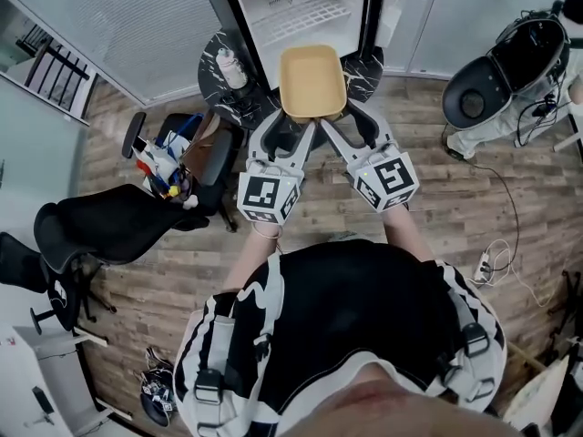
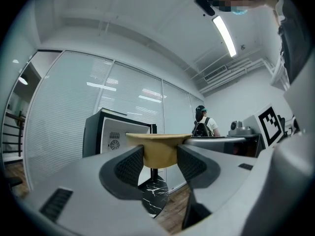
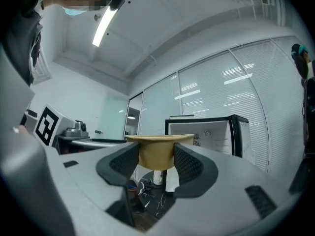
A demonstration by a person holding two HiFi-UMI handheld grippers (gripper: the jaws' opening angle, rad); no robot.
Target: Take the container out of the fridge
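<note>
The left gripper [image 1: 293, 121] and the right gripper [image 1: 352, 116] are each clamping the near side of the tan container [image 1: 312, 82]. They are holding it level just in front of the open fridge [image 1: 305, 12], outside its white interior.

Head view overhead, gripper views sharing container [image 1: 312, 82]

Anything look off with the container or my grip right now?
Nothing stands out. The tan container looks level and empty, clamped at its near rim by the left gripper and right gripper, in front of the open fridge.
</note>
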